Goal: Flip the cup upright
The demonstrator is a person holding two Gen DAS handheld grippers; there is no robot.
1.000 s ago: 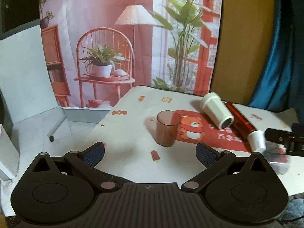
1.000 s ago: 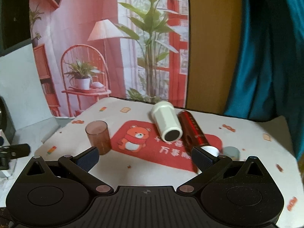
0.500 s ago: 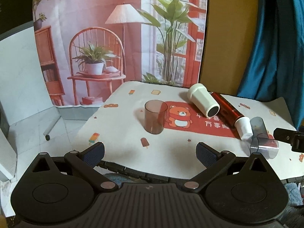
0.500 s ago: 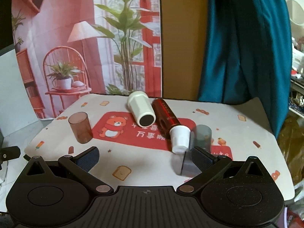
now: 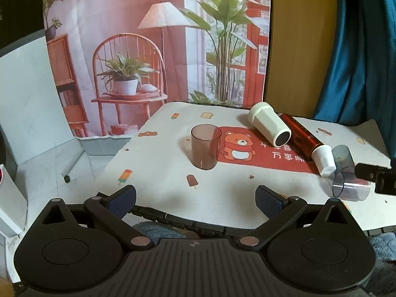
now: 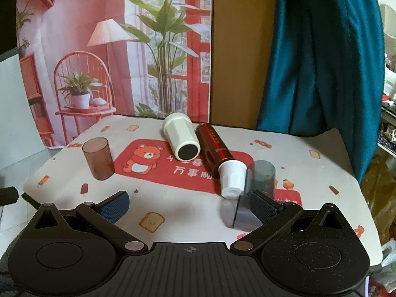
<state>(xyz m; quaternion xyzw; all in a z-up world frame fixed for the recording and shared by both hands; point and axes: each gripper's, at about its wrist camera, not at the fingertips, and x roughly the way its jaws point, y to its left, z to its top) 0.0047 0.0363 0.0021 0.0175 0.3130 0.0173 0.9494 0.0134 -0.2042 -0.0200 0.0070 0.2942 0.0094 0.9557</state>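
Observation:
A brown see-through cup point(image 5: 205, 147) stands upright on the table, left of the red bear mat point(image 5: 250, 148); it also shows in the right wrist view point(image 6: 98, 158). A white cup point(image 5: 269, 127) point(image 6: 181, 139) lies on its side on the mat. A clear grey cup point(image 5: 349, 185) point(image 6: 243, 214) lies on its side near the front right. Another grey cup point(image 6: 262, 177) stands behind it. My left gripper point(image 5: 195, 198) is open and empty at the table's front edge. My right gripper point(image 6: 189, 204) is open and empty, its right finger just in front of the lying grey cup.
A red flask with a white cap point(image 6: 220, 152) lies beside the white cup, also in the left wrist view point(image 5: 307, 139). The table's front edge point(image 5: 198, 222) is just under the left gripper. A printed backdrop point(image 5: 153, 37) and a blue curtain point(image 6: 316, 54) stand behind.
Both grippers have pulled back from the table, so more of it shows. The brown cup stands where it was. Nothing was grasped.

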